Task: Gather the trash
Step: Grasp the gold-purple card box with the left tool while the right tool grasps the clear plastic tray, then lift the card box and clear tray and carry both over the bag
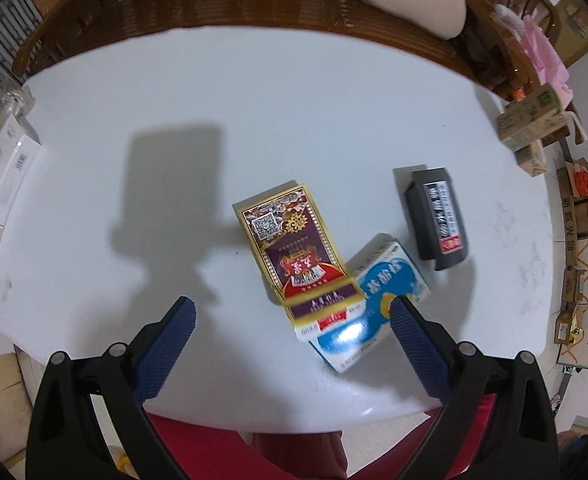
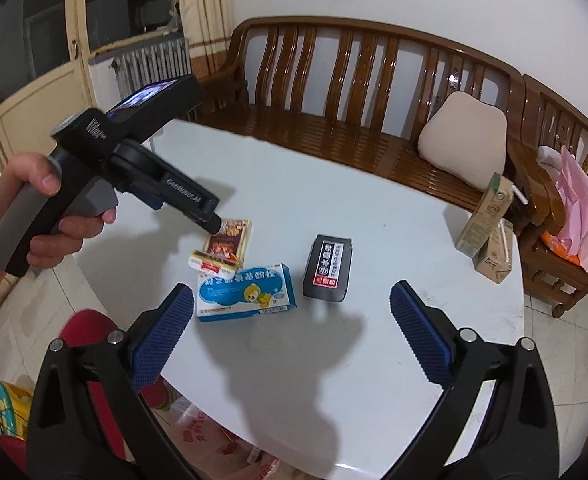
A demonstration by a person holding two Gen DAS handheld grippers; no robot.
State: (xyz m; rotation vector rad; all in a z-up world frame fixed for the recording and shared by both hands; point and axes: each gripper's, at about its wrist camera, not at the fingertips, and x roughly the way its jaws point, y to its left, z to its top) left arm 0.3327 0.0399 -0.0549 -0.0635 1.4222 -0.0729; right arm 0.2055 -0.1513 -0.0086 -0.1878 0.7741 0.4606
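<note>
Three flat boxes lie on the white table [image 1: 253, 120]: a yellow-and-purple cigarette box [image 1: 294, 248], a blue-and-white medicine box [image 1: 378, 308] partly under it, and a black box [image 1: 438, 218] to the right. My left gripper [image 1: 289, 312] hovers open just above the near end of the yellow box, with nothing between its fingers. In the right wrist view the same yellow box [image 2: 225, 248], blue box [image 2: 245, 292] and black box [image 2: 328, 268] lie ahead. My right gripper [image 2: 291, 296] is open and empty above the table's near part. A hand [image 2: 45, 208] holds the left tool.
Two drink cartons [image 2: 490, 232] stand at the table's right edge. A white box [image 1: 1, 184] and a glass jar [image 1: 11, 100] sit at the left edge. A wooden bench [image 2: 354, 100] with a cushion [image 2: 462, 140] lies behind. A red stool [image 2: 89, 332] stands below.
</note>
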